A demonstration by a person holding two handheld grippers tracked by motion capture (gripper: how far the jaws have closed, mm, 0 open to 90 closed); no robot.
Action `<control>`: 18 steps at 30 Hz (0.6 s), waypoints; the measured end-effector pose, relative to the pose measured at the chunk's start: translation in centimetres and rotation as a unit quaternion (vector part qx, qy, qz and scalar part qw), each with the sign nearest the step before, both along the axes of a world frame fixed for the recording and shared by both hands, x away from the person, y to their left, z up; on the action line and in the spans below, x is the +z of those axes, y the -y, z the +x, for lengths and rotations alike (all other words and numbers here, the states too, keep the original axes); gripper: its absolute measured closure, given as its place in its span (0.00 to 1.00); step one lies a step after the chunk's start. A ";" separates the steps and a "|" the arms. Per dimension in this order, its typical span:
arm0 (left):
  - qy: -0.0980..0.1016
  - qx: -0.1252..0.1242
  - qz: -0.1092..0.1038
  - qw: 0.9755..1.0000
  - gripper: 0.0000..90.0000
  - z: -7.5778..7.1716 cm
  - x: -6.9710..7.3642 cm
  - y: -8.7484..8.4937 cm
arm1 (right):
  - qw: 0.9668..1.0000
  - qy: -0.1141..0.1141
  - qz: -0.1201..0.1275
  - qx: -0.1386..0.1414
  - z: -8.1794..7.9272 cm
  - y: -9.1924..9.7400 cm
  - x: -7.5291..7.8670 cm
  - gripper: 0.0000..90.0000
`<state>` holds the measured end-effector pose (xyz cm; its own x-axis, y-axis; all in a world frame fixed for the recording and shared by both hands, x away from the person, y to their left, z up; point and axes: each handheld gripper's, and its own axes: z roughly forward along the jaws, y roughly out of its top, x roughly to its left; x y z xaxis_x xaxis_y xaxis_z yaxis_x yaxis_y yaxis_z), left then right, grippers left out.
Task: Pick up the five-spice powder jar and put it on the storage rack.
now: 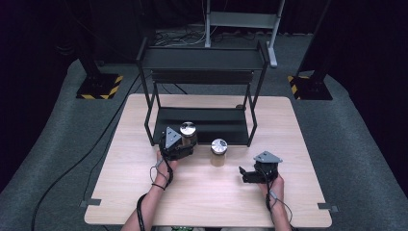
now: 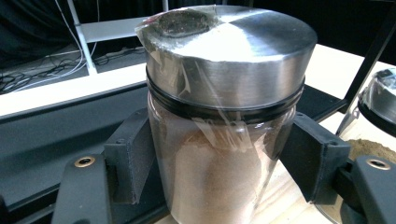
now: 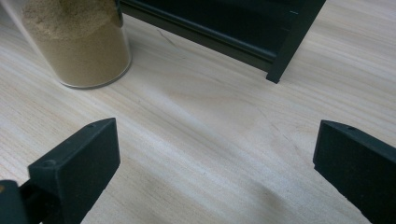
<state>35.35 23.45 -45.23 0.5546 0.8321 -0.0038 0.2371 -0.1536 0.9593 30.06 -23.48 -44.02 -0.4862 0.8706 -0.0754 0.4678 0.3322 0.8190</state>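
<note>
A glass jar of brown powder [image 2: 224, 93] with a brushed metal lid stands upright between my left gripper's [image 2: 219, 158] pads, which press on its sides. In the high view this jar [image 1: 188, 131] is at the front edge of the black rack's lower shelf [image 1: 211, 126], with the left gripper [image 1: 186, 144] around it. A second jar [image 1: 219, 152], holding tan powder, stands on the table just to the right, and its base [image 3: 79, 46] appears at the upper left of the right gripper view. My right gripper [image 1: 243, 174] rests low over bare wood, jaws wide open and with nothing between them [image 3: 215, 163].
The black two-level rack [image 1: 204, 60] takes up the table's far middle; one of its front legs [image 3: 289, 42] stands ahead of the right gripper. Light wood table [image 1: 216, 202] stretches toward the near edge. Cables and stand feet lie on the grey floor behind.
</note>
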 end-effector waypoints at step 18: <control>-0.007 0.019 0.005 1.000 0.34 0.9 0.3 -0.4 | 1.000 -0.003 -0.003 0.002 0.1 -0.1 0.0 0.00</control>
<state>36.26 23.82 -44.90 0.5228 0.8524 -0.0033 0.2556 -0.1531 0.9546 30.16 -23.37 -44.00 -0.4895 0.8684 -0.0789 0.4708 0.3393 0.8144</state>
